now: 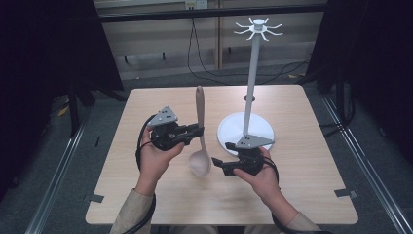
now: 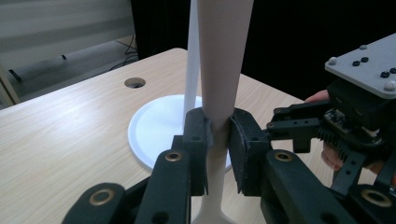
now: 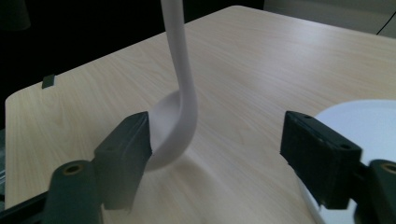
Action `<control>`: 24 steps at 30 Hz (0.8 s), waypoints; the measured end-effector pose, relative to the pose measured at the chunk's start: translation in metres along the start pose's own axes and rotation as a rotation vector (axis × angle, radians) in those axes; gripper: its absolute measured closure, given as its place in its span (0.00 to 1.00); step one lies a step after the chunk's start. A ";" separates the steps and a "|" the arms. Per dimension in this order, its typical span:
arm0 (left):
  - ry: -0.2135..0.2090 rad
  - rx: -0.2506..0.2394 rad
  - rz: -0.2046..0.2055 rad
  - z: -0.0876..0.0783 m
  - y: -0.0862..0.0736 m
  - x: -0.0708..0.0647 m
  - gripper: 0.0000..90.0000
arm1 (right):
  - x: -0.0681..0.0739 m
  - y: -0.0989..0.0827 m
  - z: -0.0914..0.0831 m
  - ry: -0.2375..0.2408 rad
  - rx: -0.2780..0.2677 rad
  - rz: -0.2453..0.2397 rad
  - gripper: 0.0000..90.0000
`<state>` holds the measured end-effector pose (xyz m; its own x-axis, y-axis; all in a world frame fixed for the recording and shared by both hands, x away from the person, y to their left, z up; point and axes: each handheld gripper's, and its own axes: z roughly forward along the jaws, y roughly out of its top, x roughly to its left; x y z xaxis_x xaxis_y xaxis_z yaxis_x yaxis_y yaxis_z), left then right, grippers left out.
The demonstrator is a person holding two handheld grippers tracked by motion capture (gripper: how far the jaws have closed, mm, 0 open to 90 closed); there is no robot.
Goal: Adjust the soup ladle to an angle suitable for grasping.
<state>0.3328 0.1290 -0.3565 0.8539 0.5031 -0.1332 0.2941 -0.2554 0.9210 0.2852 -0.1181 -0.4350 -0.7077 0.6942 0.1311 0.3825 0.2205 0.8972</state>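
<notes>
A pale pink ladle-like spoon [image 1: 199, 105] stands tilted over the middle of the table, its bowl [image 1: 200, 162] down at the tabletop. My left gripper [image 1: 198, 130] is shut on the handle [image 2: 223, 70] partway up, one pad on each side. My right gripper [image 1: 217, 163] is open beside the bowl. In the right gripper view the bowl [image 3: 173, 126] sits between the jaws of the right gripper [image 3: 219, 140], close to the left one. A white hook stand [image 1: 250, 87] rises from a round base [image 1: 260, 127] just right of the spoon.
The stand's hooks [image 1: 258, 27] spread out high above the far half of the table. Its base [image 3: 369, 116] lies right beside my right jaw. A cable hole [image 2: 134, 82] is in the tabletop beyond the base. Black tape [image 1: 343, 192] marks the near edge.
</notes>
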 end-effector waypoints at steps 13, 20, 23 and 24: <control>-0.031 -0.024 0.015 0.011 0.004 -0.017 0.86 | 0.006 0.011 0.011 -0.044 -0.051 0.046 0.60; -0.026 -0.049 -0.001 0.011 0.002 -0.018 0.86 | 0.006 0.011 0.015 -0.033 -0.090 0.025 0.84; -0.033 -0.066 -0.020 0.011 0.000 -0.015 0.86 | 0.006 0.012 0.014 -0.020 -0.097 0.014 0.86; -0.041 -0.076 -0.028 0.011 -0.001 -0.014 0.86 | 0.007 0.013 0.014 -0.013 -0.092 -0.018 0.88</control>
<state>0.3255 0.1127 -0.3593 0.8629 0.4749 -0.1726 0.2859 -0.1772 0.9417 0.2931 -0.1006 -0.4284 -0.7060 0.6996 0.1099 0.3134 0.1695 0.9344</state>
